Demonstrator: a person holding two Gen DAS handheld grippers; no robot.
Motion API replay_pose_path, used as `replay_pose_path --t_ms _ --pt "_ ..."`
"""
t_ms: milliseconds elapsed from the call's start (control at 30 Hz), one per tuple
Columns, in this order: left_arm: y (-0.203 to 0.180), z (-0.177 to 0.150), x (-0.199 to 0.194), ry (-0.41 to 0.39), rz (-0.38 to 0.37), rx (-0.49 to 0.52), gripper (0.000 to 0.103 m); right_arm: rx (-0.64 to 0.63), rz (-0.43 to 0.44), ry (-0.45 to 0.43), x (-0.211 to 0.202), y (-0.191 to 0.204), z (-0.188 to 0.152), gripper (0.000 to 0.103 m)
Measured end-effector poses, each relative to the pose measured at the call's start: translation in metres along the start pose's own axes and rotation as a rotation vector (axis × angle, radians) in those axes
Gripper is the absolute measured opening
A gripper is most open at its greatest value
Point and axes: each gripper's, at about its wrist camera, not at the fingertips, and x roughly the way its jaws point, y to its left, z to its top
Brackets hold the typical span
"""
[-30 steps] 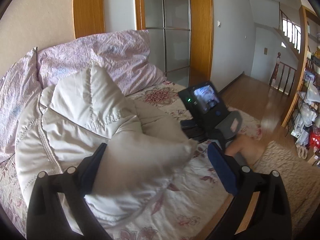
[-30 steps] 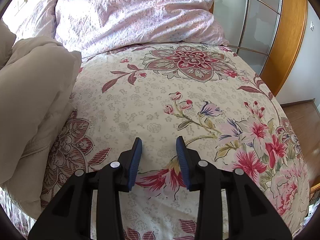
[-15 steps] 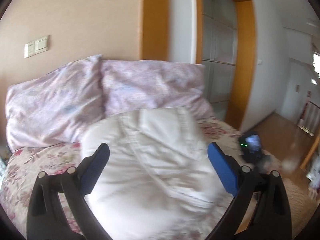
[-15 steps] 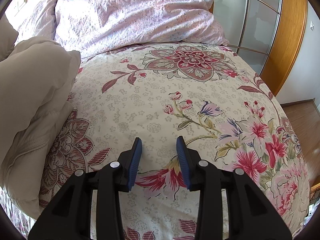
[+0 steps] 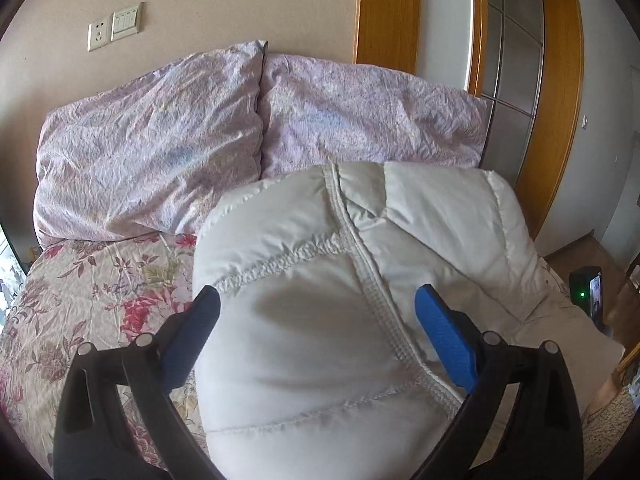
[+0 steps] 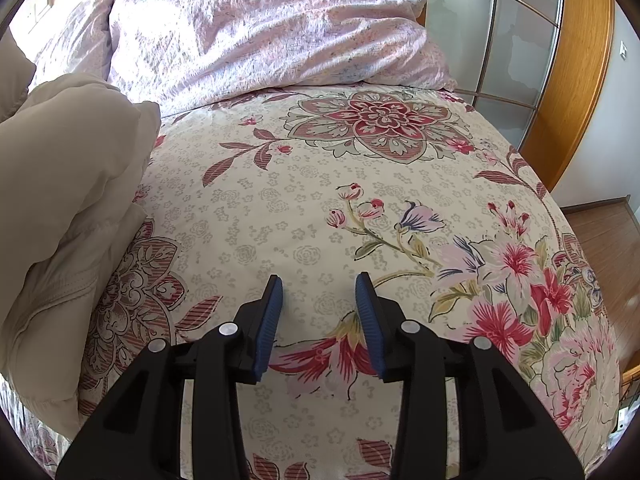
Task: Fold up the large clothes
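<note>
A: Right, left wrist view first. White quilted jacket (image 5: 352, 300) lies bunched on the bed (image 5: 100, 292), its padded bulk rising between the blue pads of the left gripper (image 5: 316, 320). Jaws stand wide; the fabric fills the gap, but I cannot tell for sure whether the pads press on it. Two lilac pillows (image 5: 160, 152) sit against the wall behind.

B: So is it gripped or not?

A: Not shown clearly, so I leave that undecided. Stitched seams run across the top, no edge or hem visible at the pads.

B: Right wrist view?

A: The right gripper (image 6: 319, 296) hovers over bare floral bedspread (image 6: 320, 184), jaws partly apart and opening, nothing between them. The jacket (image 6: 68, 184) is a heap well off to the left of the frame — apart from this gripper.

B: Step in hand?

A: My judgement: early stage — arranging the jacket, no flat fold yet. The next move probably calls for the right gripper to cross to the heap, find a hem or sleeve, and both to spread it flat before folding.
</note>
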Motion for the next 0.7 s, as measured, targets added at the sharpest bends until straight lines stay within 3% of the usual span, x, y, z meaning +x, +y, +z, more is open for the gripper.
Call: replay_pose_path --t_ms 100,600,667,700 --pt "-0.007 -0.008 0.015 0.031 0.014 0.022 0.098 0.0 0.0 0.0 0.0 0.0 0.0 0.04" --pt "-0.037 -0.031 0.068 0.027 0.035 0.106 0.099 -0.001 -0.003 0.001 -0.001 0.0 0.0 0.041" --pt "-0.035 -0.033 0.078 0.031 0.031 0.088 0.1 0.001 -0.009 0.001 0.0 -0.001 0.0 0.044" --pt "-0.035 -0.034 0.082 0.03 0.036 0.085 0.1 0.007 -0.031 0.003 0.0 -0.002 0.0 0.053"
